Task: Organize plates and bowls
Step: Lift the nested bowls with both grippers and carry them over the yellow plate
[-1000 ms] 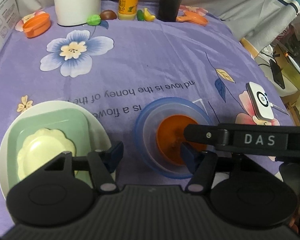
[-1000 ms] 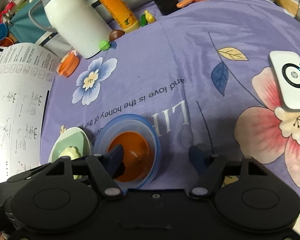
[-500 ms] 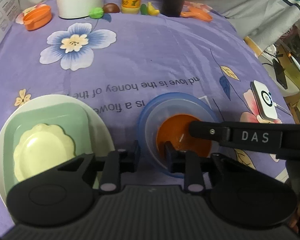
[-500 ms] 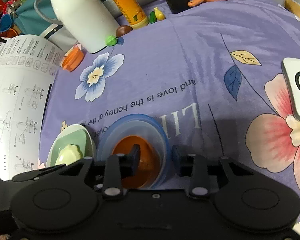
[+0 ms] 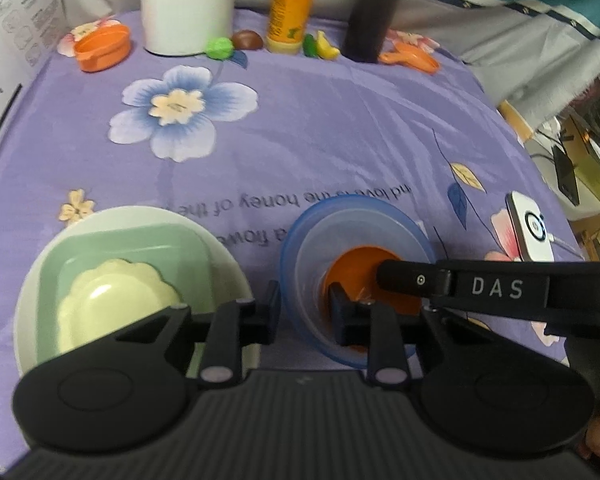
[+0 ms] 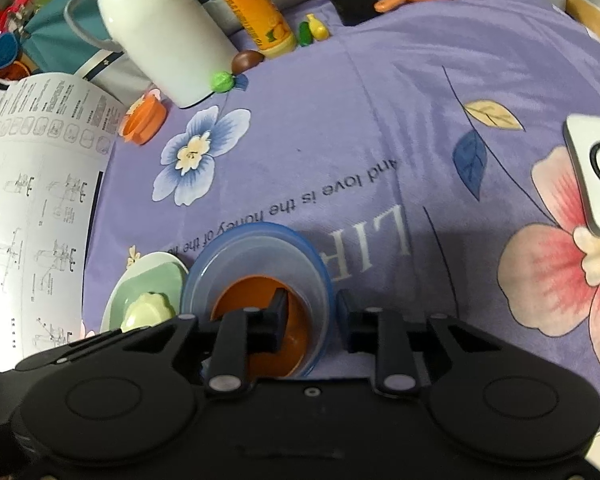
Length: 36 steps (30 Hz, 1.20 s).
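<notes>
A translucent blue bowl with an orange bowl nested inside sits on the purple cloth. My left gripper is shut on the blue bowl's left wall, one finger outside, one inside. My right gripper is shut on the bowl's right wall the same way; the orange bowl shows inside. To the left stands a stack: white plate, green square plate, pale yellow scalloped dish. The stack also shows in the right wrist view.
At the back stand a white thermos, an orange bottle, a dark cylinder, small toy foods, an orange lid and an orange scoop. A white charger lies right. Paper instructions lie left.
Both grippers have closed from wide open onto opposite walls of the blue bowl. The views shifted slightly; the bowl sits in about the same place.
</notes>
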Tool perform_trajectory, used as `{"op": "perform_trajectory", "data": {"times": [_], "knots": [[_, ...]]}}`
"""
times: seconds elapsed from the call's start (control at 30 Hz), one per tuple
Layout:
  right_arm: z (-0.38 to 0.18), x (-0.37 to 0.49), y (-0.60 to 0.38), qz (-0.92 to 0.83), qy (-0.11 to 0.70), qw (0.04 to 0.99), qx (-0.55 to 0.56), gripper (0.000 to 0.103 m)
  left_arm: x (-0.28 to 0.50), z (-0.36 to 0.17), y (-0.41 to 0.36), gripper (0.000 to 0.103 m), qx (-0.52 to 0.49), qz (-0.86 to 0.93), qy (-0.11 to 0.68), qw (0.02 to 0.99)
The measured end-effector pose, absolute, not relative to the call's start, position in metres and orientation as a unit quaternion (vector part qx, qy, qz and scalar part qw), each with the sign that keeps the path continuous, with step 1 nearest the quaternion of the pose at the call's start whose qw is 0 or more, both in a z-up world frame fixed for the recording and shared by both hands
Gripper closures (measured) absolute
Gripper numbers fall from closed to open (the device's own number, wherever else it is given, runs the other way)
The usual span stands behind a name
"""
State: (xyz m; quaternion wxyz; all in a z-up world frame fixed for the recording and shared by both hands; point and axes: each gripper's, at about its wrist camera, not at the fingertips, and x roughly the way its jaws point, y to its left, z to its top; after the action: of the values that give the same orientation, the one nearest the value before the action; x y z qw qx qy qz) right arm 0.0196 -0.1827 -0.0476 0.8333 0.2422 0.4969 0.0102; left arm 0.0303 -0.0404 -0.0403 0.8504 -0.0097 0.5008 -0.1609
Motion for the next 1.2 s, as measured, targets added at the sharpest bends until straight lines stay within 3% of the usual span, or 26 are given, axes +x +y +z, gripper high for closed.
{"op": "perform_trajectory", "data": {"times": [0.67, 1.2], "knots": [[-0.012, 0.076, -0.054, 0.109, 0.519, 0.829, 0.176, 0.077, 0.041, -0.019, 0.091, 0.078, -0.069, -0.052, 0.503, 0.86], [-0.034, 0.083, -0.032, 0.106, 0.559, 0.807, 0.16, 0.077, 0.045, -0.044, 0.107, 0.078, -0.089, -0.058, 0.533, 0.839]]}}
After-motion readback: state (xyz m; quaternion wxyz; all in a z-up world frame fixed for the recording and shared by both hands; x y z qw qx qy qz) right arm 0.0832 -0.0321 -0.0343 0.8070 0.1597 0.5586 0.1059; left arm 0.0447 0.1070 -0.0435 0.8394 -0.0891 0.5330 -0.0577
